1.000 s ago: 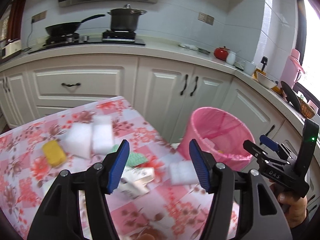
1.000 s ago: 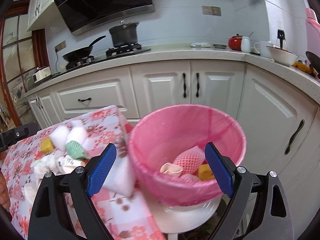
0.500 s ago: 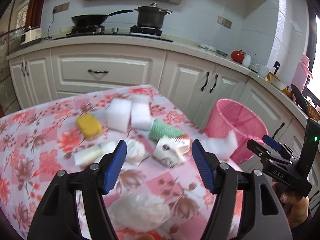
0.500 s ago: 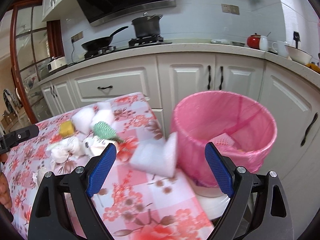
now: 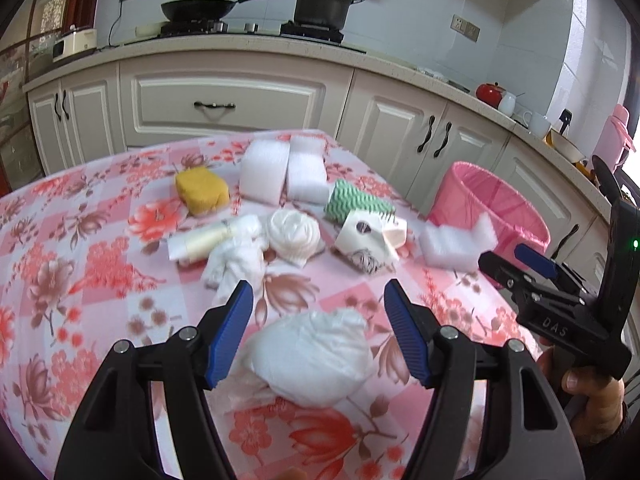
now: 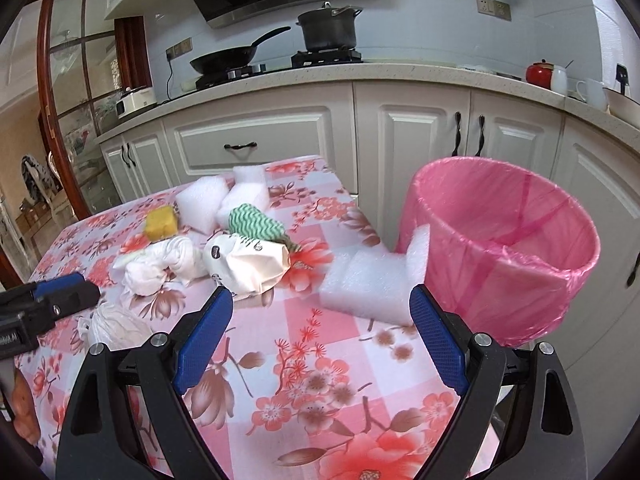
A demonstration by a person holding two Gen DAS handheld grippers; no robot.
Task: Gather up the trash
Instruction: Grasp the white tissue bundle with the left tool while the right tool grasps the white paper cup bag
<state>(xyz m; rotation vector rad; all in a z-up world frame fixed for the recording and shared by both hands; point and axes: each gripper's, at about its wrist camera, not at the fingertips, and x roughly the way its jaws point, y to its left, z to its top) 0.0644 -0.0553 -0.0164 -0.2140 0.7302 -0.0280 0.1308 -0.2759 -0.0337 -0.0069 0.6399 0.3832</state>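
**Two grippers, nothing held, over a table strewn with trash**

Both of your grippers hang with jaws spread wide and gripping nothing above the floral tablecloth (image 5: 72,240). Your left gripper (image 5: 318,330) frames a crumpled white plastic bag (image 5: 316,360) lying just beneath its blue fingertips (image 5: 236,320). Your right gripper (image 6: 320,336) faces a bent white foam sheet (image 6: 368,288) at the table's edge, its upturned end touching the pink-lined trash bin (image 6: 500,256) that stands just beside the table. Farther back lies the rest of the litter: a yellow sponge (image 5: 202,192), two white foam blocks (image 5: 280,174), a green zigzag cloth (image 5: 356,202), a squashed paper cup (image 6: 244,260) and knotted white rags (image 5: 264,244), clustered near mid-table. Behind them, a frying pan (image 6: 228,58) and a black pot (image 6: 328,32) sit on the stove.
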